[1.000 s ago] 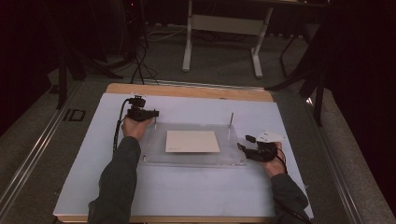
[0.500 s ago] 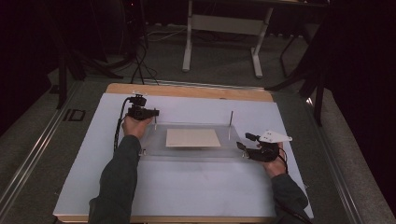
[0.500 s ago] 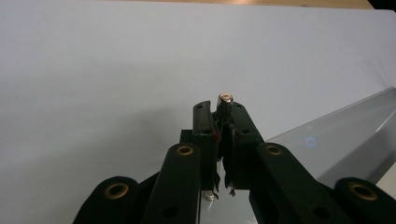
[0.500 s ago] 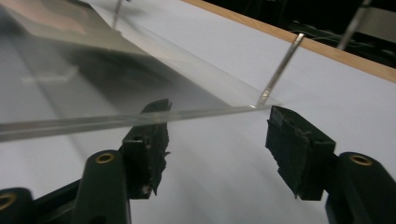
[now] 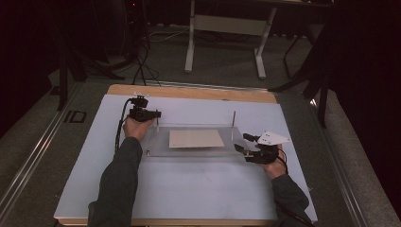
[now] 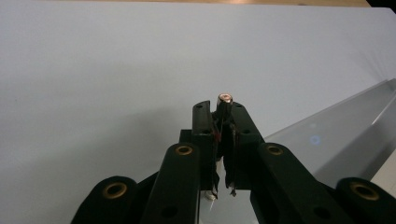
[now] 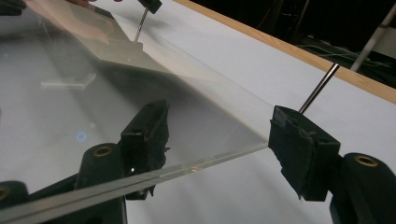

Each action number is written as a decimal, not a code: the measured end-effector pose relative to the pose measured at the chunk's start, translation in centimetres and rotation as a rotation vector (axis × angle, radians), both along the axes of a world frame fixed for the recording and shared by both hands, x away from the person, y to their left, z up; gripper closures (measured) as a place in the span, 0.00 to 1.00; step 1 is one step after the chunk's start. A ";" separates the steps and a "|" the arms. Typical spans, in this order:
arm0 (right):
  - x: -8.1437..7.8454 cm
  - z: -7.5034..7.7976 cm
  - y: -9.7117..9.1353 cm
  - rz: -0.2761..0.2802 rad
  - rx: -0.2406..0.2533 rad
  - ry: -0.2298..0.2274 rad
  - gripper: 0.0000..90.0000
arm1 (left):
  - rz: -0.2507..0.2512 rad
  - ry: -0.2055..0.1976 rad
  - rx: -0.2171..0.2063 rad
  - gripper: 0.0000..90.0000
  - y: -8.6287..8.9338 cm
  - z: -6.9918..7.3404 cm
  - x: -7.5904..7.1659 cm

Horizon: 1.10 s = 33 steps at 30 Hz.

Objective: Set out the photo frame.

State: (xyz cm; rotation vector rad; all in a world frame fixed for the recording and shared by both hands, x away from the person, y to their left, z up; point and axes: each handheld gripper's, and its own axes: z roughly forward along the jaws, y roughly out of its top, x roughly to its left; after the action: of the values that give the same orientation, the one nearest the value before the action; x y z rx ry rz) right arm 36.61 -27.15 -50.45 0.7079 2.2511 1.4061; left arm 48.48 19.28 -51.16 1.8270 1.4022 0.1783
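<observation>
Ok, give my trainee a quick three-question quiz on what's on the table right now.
1. True or false: the left gripper is shut on an upright metal rod.
2. What lies between the right gripper's jaws? A: an edge of the clear plate; B: a cup; C: nothing.
3. How many upright rods stand at the clear plate?
Key: 1 true. 2 A; the pads are not pressing, and the jaws have just been opening. 3 two.

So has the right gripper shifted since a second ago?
Yes, slightly. The right gripper has slid along the clear plate's right edge toward the person, away from the thin rod, its jaws just opening wide.
</observation>
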 end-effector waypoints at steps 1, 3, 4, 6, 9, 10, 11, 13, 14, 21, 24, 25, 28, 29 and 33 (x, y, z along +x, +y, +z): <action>0.0 0.0 0.0 -0.001 -0.001 -0.001 0.40 | -0.001 -0.002 0.001 0.93 0.0 0.0 0.0; 0.0 0.0 0.0 -0.005 -0.002 0.003 0.40 | -0.008 -0.011 0.011 0.92 0.0 0.1 -0.1; 0.0 0.0 0.0 -0.005 -0.002 0.003 0.40 | -0.008 -0.011 0.011 0.92 0.0 0.1 -0.1; 0.0 0.0 0.0 -0.005 0.000 0.000 0.39 | -0.011 -0.013 0.005 0.90 0.1 0.1 -0.2; 0.0 0.1 0.1 -0.005 -0.001 -0.009 0.38 | -0.015 -0.025 0.017 0.91 0.1 0.2 -0.3; 0.0 0.1 0.1 -0.005 -0.001 -0.009 0.38 | -0.015 -0.025 0.017 0.92 0.1 0.2 -0.3; -0.1 0.2 0.1 -0.003 0.002 -0.012 0.37 | -0.016 -0.026 0.021 0.92 0.1 0.2 -0.3; -0.1 0.2 0.2 -0.003 -0.001 -0.014 0.36 | -0.019 -0.026 0.018 0.92 0.2 0.2 -0.3; -0.1 0.2 0.2 -0.003 -0.001 -0.014 0.36 | -0.019 -0.026 0.018 0.92 0.2 0.2 -0.3; -0.4 0.8 0.5 0.007 -0.002 -0.039 0.34 | 0.002 -0.022 0.014 0.93 -0.1 0.2 0.0; -0.5 0.8 0.6 0.025 0.009 -0.045 0.35 | 0.004 -0.019 0.019 0.93 -0.1 0.2 0.1; -0.5 0.9 0.6 0.027 0.010 -0.044 0.37 | 0.002 -0.019 0.020 0.93 -0.1 0.2 0.1; -0.6 1.1 0.7 0.030 0.006 -0.040 0.39 | -0.001 -0.032 0.025 0.91 -0.1 0.2 0.0; -0.6 1.1 0.7 0.030 0.011 -0.035 0.39 | -0.004 -0.044 0.015 0.89 0.0 0.3 -0.1; -0.6 1.2 0.8 0.024 0.012 -0.029 0.40 | -0.016 -0.061 0.013 0.80 -0.1 0.5 -0.2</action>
State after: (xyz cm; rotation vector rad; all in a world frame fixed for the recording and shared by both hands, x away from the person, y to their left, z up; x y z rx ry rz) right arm 36.03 -26.38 -49.22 0.6623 2.2382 1.4328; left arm 48.23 19.21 -50.71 1.8276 1.3465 0.2331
